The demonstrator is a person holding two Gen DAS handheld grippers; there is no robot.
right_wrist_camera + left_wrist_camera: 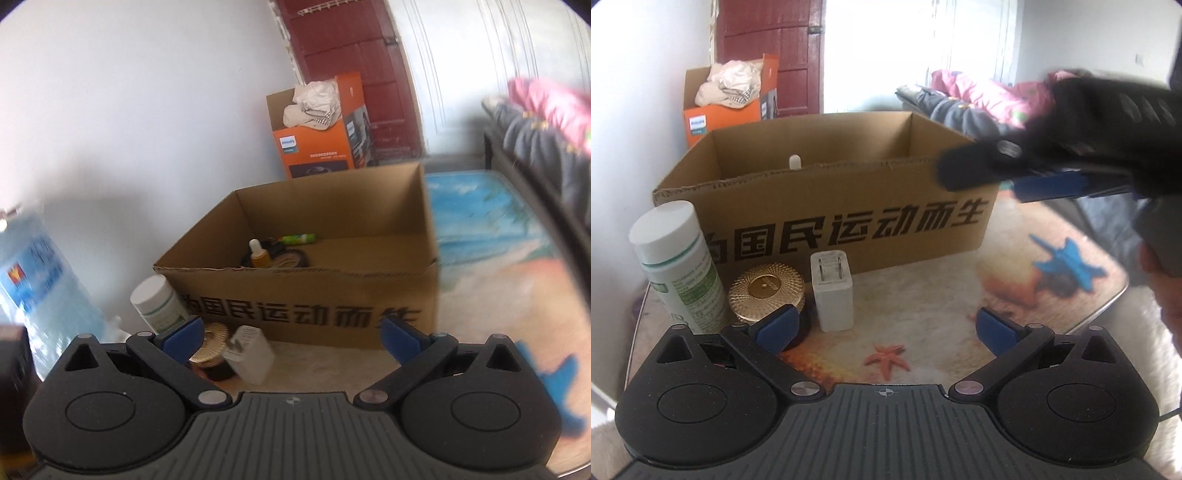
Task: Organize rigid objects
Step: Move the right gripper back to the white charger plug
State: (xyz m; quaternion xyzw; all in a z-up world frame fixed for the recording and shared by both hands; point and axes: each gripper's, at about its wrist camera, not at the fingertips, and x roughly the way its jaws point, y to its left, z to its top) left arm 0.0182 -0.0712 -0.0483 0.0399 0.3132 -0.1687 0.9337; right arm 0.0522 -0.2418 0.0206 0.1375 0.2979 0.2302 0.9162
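The box (827, 218) wall hides its contents bar a white tip (795, 161); the right gripper (982, 168) blurs, perhaps empty.

The cardboard box (827, 206) is sitting on the table (923, 314), and lining up before its front wall, left to right, are the bottle (677, 266), the round jar (766, 291) and the charger (832, 291). Inside the box, a dropper bottle (257, 254) is standing before a tube (297, 239) lying by the back wall.
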